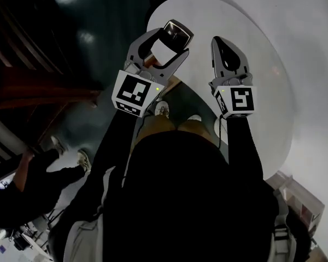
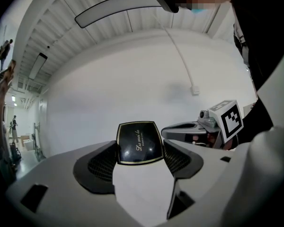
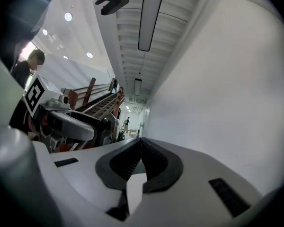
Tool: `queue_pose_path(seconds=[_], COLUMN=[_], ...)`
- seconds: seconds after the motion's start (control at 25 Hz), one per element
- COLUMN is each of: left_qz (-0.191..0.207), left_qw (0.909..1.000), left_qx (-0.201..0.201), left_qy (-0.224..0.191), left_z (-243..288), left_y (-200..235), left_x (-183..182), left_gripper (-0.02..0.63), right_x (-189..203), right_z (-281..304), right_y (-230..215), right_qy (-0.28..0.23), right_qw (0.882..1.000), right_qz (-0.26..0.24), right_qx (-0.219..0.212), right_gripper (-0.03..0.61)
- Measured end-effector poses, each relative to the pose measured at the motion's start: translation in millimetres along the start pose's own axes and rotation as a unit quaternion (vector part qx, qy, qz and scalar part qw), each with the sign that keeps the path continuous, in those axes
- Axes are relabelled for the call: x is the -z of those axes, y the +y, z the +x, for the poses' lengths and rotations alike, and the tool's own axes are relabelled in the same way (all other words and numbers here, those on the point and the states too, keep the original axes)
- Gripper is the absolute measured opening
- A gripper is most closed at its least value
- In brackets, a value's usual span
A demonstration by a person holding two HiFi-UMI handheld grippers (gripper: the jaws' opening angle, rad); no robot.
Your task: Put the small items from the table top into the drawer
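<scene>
White table (image 1: 273,108), left tongs (image 1: 169,43) clamping black compact (image 1: 176,33)

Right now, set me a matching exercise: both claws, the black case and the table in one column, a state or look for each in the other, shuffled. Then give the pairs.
1. left claw
2. right claw
3. black case
4. table

A. white, below both claws
B. shut, nothing in it
C. gold lettering on its lid
D. shut on the case

Pairs: 1-D, 2-B, 3-C, 4-A.
</scene>
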State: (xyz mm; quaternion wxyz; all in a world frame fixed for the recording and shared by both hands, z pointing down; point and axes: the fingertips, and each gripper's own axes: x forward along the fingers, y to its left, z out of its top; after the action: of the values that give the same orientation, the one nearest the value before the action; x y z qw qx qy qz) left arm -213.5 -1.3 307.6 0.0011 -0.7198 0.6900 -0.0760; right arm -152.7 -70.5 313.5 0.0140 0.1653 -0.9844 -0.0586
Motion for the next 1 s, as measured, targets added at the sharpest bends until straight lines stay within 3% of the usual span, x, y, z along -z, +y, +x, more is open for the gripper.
queue_pose_path(seconds=[0.2,0.32,0.48,0.76,1.0], left_qz=[-0.003,-0.025,-0.048,-0.081,-0.061], left_qw=[0.9996,0.9965,0.985,0.9504,0.9069], left_qx=[-0.01,-0.012,-0.009,0.006,0.051], left_qy=[0.028,0.079,0.166,0.3,0.414], left_z=[-9,-15,-24,-41,-34], left_y=[12,13,9,-2,-11], left_x=[28,74,148,267,354], left_gripper=[0.324,0.323,0.323,0.324,0.324], right_x=[10,17,35,66,81], right_z=[13,16,16,12,11], right_y=[16,20,18,14,10], right_qy=[0.012,0.023,0.041,0.072,0.092], right_qw=[1.0,1.0,0.999,0.997,0.995], right_qz=[-0.001,0.006,0.013,0.022,0.026], right_qx=[-0.016,-0.019,-0.018,-0.016,-0.003], right_gripper=[0.026,0.026,0.026,0.026,0.027])
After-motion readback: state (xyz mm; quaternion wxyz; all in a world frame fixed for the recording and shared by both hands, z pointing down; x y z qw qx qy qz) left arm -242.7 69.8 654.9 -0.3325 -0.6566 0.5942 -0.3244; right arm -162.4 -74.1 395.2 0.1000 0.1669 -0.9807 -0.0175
